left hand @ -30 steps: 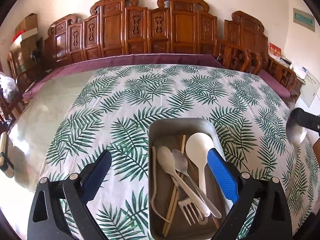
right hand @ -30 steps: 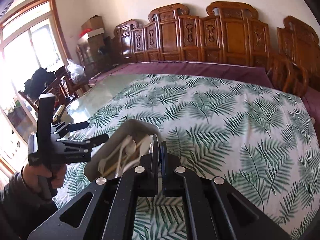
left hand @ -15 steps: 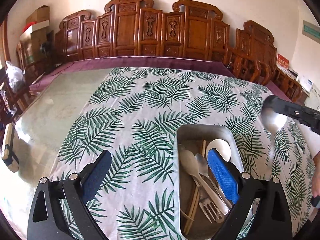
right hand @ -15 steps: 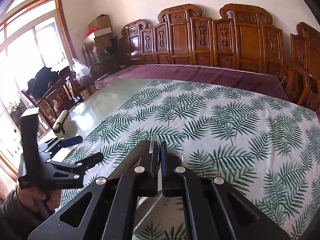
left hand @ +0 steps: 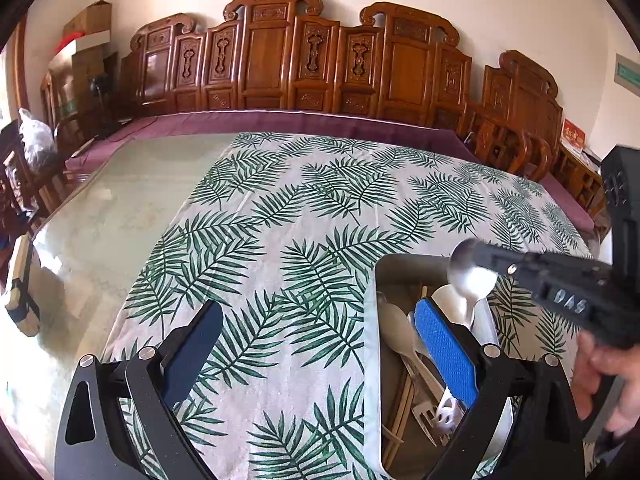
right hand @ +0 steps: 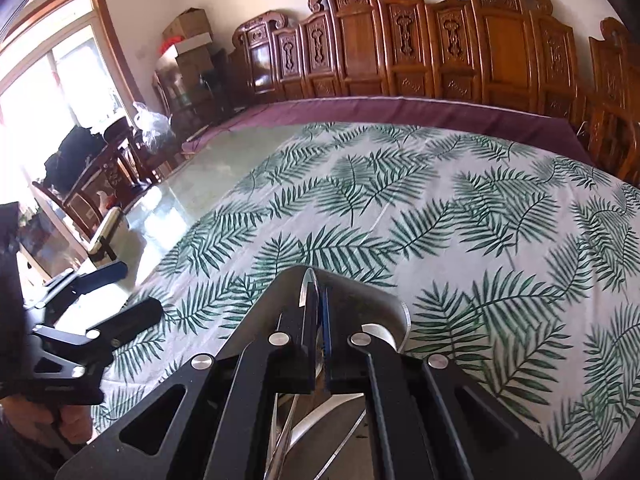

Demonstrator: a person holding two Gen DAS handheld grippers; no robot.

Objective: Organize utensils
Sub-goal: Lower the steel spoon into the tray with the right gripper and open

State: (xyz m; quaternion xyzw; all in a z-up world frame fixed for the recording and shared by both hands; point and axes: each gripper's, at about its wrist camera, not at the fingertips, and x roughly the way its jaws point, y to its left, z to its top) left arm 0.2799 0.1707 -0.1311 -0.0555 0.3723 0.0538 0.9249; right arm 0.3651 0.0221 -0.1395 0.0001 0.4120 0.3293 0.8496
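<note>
metal spoon (left hand: 470,276) clamped in right claw (right hand: 316,304) above tray (left hand: 394,266).

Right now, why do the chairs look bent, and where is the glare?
Left wrist view: the fisheye lens bows the carved chairs; the glass tabletop glares. Right wrist view: the window is blown out white.

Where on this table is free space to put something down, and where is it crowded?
Free: the leaf-print cloth between the metal tray and the purple far edge, and the bare glass top left of the cloth. Crowded: the tray, full of utensils, with the right tongs holding a metal spoon above it.
</note>
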